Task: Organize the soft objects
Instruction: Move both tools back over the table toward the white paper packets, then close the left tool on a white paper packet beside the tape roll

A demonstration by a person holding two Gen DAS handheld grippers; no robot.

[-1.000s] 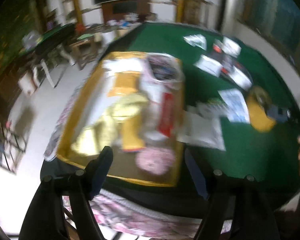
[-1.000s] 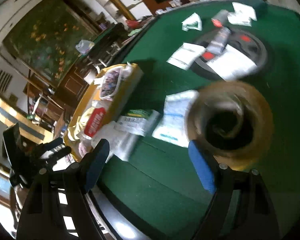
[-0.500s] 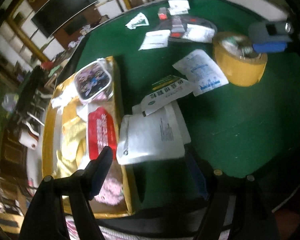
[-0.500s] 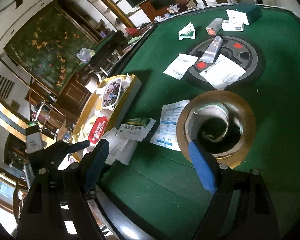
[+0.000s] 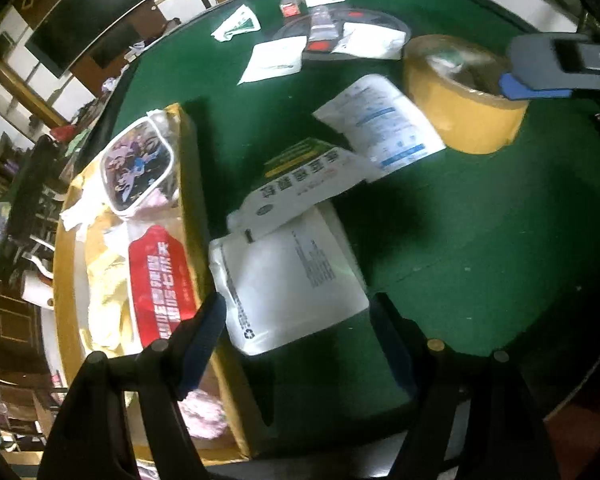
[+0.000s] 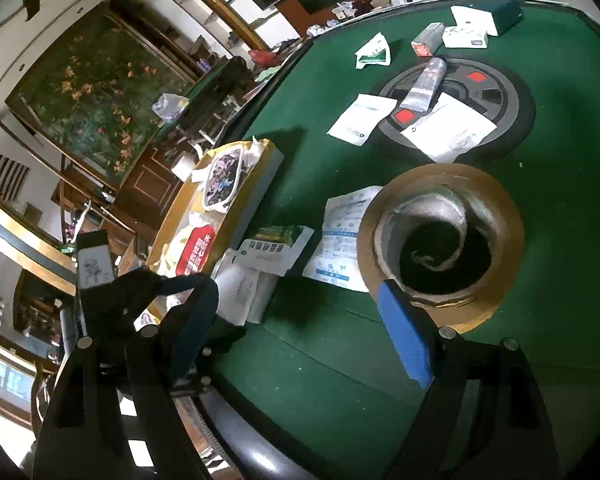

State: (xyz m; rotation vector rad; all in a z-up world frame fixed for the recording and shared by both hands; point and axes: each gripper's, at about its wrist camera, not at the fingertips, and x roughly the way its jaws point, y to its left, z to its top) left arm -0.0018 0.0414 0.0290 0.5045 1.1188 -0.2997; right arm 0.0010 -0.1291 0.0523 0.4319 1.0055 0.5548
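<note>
A gold box at the table's left edge holds a red pack, yellow cloth, a patterned pouch and something pink. Beside it on the green felt lie a large white pouch, a white-and-green pack and a white-and-blue pack. My left gripper hangs open over the large pouch's near edge, apart from it. My right gripper stands open above bare felt, its right finger beside a yellow tape roll. The left gripper shows by the gold box.
A grey round disc with red squares lies farther back, with a tube and white packs on and around it. Small boxes sit near the far edge. The table's dark rim runs close below the grippers. Chairs and cabinets stand beyond the left side.
My left gripper swung from over the gold box to the right and rolled; it now hangs over the white pouches. The right gripper has stayed by the tape roll.
</note>
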